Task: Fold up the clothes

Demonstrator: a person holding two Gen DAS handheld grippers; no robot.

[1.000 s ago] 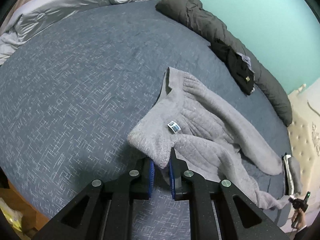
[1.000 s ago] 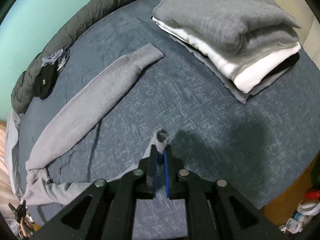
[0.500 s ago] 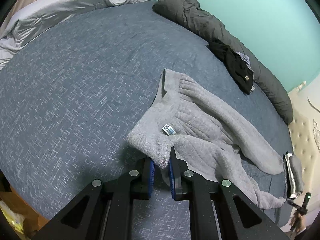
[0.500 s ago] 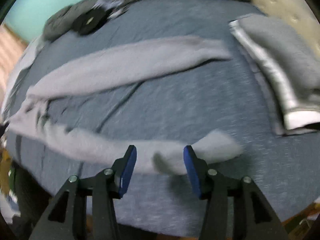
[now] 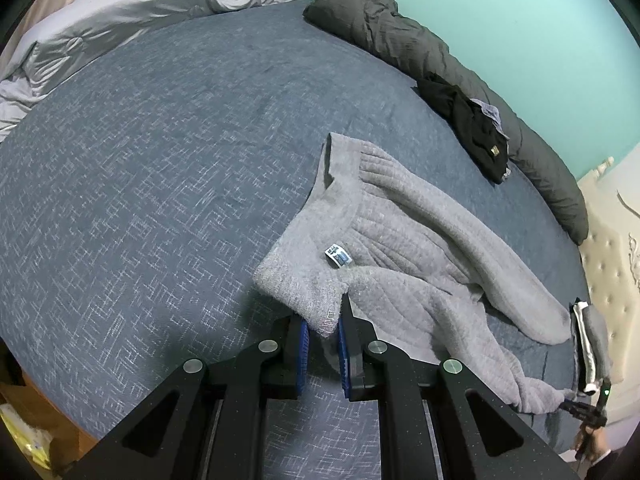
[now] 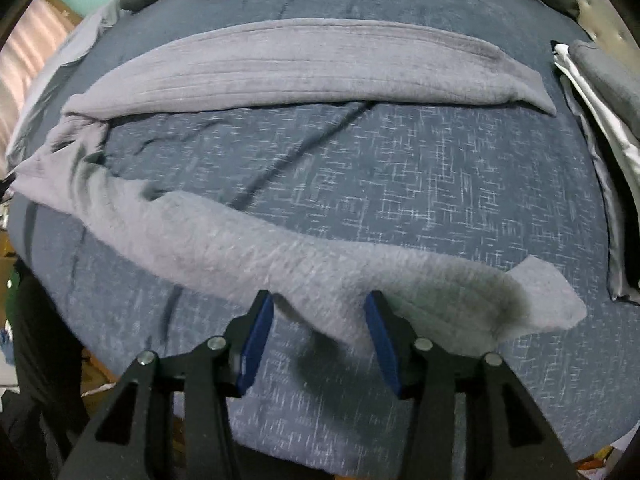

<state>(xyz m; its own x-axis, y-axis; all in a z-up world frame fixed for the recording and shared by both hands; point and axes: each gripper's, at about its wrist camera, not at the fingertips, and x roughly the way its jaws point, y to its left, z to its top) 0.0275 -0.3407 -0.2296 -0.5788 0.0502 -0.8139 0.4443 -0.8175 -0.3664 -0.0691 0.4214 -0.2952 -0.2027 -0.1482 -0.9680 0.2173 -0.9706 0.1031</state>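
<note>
Grey fleece trousers (image 5: 404, 248) lie spread on the blue bed (image 5: 160, 160), waistband toward me with a small label (image 5: 338, 255). My left gripper (image 5: 323, 332) is shut on the waistband corner. In the right wrist view the two legs lie apart: the far leg (image 6: 312, 64) lies flat, and the near leg (image 6: 304, 264) lies across the bed just beyond my right gripper (image 6: 320, 320). The right gripper is open with the near leg's edge between its blue pads (image 6: 256, 336), not pinched.
A stack of folded clothes (image 6: 600, 92) sits at the right by the padded headboard (image 5: 608, 240). A dark duvet roll (image 5: 420, 52) and black garments (image 5: 476, 128) lie along the far edge. A grey sheet (image 5: 120, 12) is bunched at the far left.
My right gripper opened and let go of the near leg's end, then swung to face across both legs. My left gripper stayed shut on the waistband, almost still.
</note>
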